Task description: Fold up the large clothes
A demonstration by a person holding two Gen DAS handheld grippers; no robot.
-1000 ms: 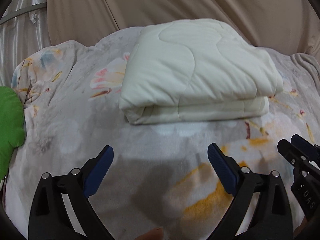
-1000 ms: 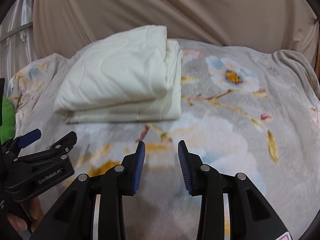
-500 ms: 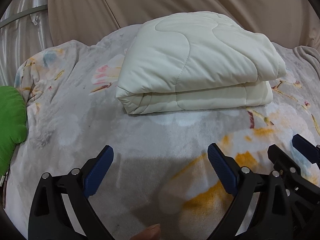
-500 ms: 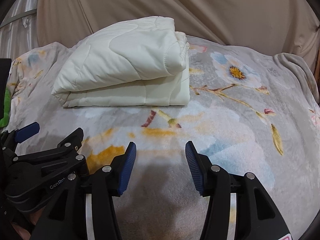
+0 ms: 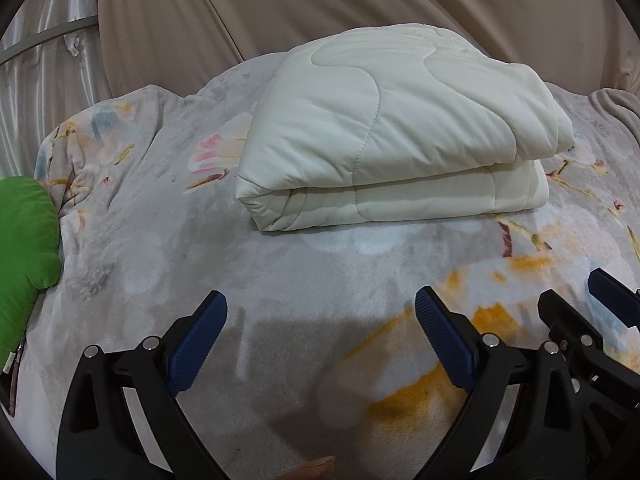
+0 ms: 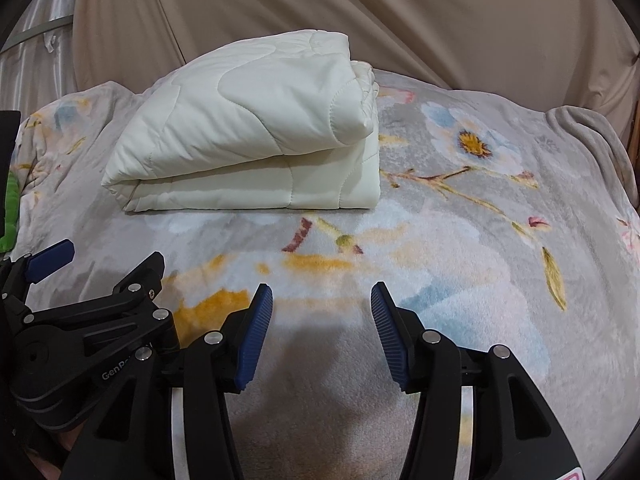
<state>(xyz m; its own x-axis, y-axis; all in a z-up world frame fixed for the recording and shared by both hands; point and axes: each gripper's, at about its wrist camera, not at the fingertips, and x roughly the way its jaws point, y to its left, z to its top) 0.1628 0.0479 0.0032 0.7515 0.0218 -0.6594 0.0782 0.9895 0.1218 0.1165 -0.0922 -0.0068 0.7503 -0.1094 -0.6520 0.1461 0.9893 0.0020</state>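
A cream quilted cover (image 5: 396,132) (image 6: 256,132) lies folded into a thick rectangular stack on a grey floral blanket (image 5: 168,248) (image 6: 460,240). My left gripper (image 5: 320,308) hovers open over the blanket, a short way in front of the stack, with nothing between its blue pads. My right gripper (image 6: 322,300) is open too, empty, in front of the stack's right end. Each gripper shows at the edge of the other's view, side by side: the right gripper (image 5: 580,300) and the left gripper (image 6: 104,256).
A green cushion (image 5: 24,256) lies at the blanket's left edge. A beige drape (image 6: 360,16) hangs behind the bed, with pale shiny curtain fabric (image 5: 44,52) at the far left. The blanket's grey border bunches up at the right (image 6: 588,136).
The right gripper's jaws have spread wider. The folded cover now sits slightly lower and nearer in both views. The left gripper stays open as before.
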